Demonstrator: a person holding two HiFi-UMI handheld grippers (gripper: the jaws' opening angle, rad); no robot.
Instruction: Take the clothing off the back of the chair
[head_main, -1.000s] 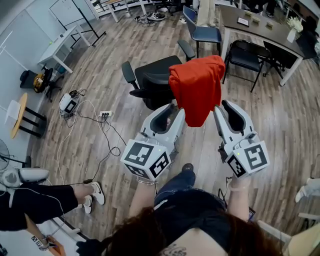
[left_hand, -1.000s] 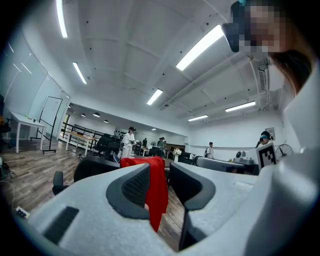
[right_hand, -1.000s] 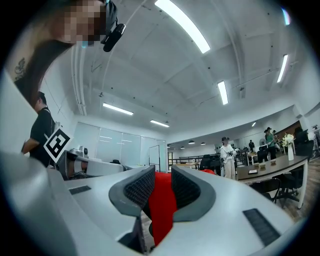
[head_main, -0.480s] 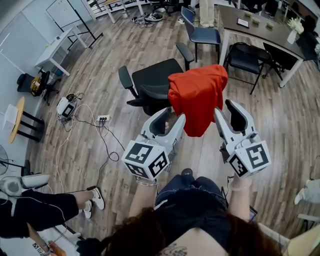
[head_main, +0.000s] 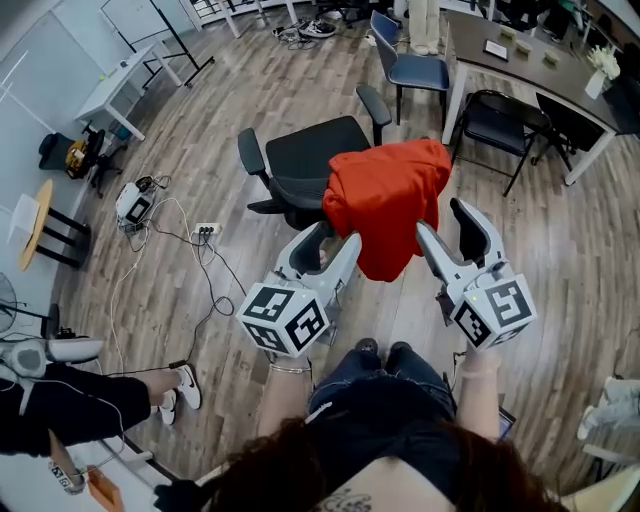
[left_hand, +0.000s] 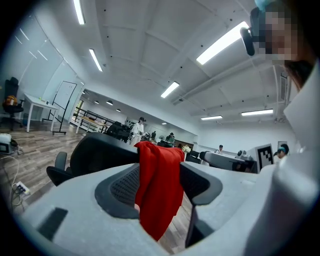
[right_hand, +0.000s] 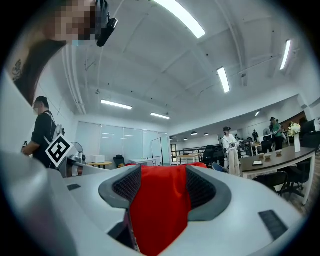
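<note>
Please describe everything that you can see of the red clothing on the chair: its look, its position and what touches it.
The red clothing is soft, plain fabric without visible print, crumpled into folds. It hangs draped over the backrest top of the black office chair, its lower end dangling to a point. In each gripper view it shows between the opening jaws of the left gripper and the right gripper; whether the pads touch it, I cannot tell.
</note>
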